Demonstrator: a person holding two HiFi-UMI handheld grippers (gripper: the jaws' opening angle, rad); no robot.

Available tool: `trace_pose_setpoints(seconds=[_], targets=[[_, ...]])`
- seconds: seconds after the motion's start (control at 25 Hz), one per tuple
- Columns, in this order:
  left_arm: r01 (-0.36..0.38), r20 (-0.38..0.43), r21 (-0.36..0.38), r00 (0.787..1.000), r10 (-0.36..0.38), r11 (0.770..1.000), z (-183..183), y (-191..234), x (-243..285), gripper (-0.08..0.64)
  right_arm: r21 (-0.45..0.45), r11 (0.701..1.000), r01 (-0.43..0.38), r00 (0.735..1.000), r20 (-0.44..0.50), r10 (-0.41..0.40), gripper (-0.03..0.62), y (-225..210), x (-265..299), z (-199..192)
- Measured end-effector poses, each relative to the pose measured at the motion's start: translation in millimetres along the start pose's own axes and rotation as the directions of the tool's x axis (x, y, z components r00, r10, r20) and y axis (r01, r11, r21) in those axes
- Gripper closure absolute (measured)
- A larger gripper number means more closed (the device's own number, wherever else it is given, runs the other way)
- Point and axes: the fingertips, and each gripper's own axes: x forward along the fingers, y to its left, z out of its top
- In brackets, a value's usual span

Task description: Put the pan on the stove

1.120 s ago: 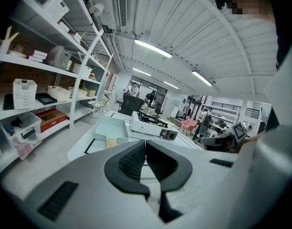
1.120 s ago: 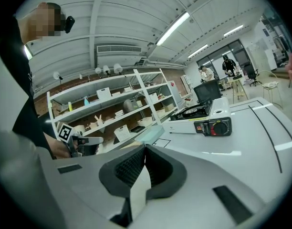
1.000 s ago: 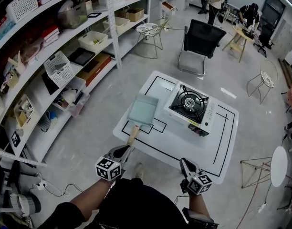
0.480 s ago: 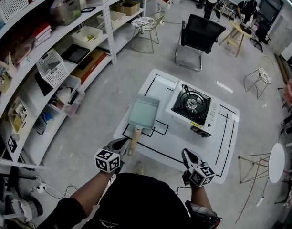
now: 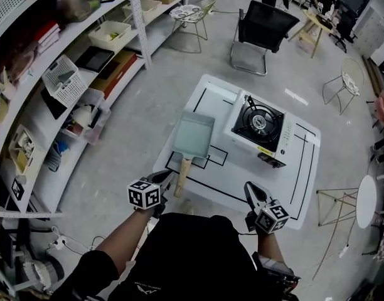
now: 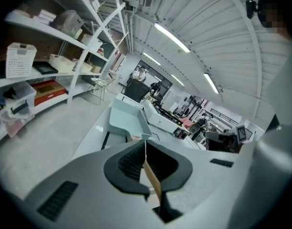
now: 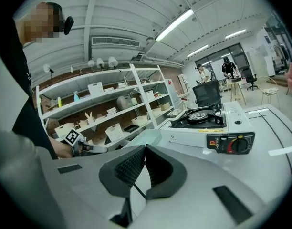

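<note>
A pale teal rectangular pan (image 5: 193, 135) with a wooden handle (image 5: 182, 175) lies on the white table (image 5: 242, 184), left of the white gas stove (image 5: 260, 125). The handle points toward me. My left gripper (image 5: 169, 175) hovers at the handle's left side near its end, jaws shut and empty. In the left gripper view the handle (image 6: 153, 180) shows beneath the closed left gripper (image 6: 145, 141), with the pan (image 6: 124, 118) beyond. My right gripper (image 5: 249, 187) is shut and empty over the table's near edge. The right gripper view shows the stove (image 7: 208, 120) past the closed right gripper (image 7: 145, 148).
Long shelves (image 5: 66, 74) with baskets and boxes run along the left. A black chair (image 5: 264, 27) stands beyond the table, with wire stools (image 5: 342, 89) around it. A small round white table (image 5: 366, 217) is at the right. Black tape lines mark the tabletop.
Both grippers have come forward to the table's near edge, and the left one has neared the pan handle. The pan and stove have stayed in place on the table.
</note>
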Motion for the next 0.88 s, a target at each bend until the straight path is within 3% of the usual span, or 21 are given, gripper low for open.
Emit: trace_pose_setpoints(seconds=[0.24,0.4,0.68,0.88], targets=[[0.075,-0.024,-0.181,0.996,-0.081,0.981,-5,7,14,0.541,-0.005,1.0,0.003,1.0,-0.015,-0.003,0.566,-1,11,9],[0.14,-0.045,-0.319,0.986,-0.163,0.937,-10,9,24,0.434,0.003,1.0,0.0,0.999,-0.034,0.0,0.566,2,20,6],[0.174,-0.16,-0.4,0.953,-0.256,0.9,-17,7,46,0.344,0.015,1.0,0.02,0.999,-0.042,-0.02,0.566,-3,30,13],[0.175,-0.198,-0.533,0.925,-0.323,0.828,-20,9,60,0.344,0.03,0.999,0.033,0.998,-0.056,-0.032,0.566,-3,34,11]])
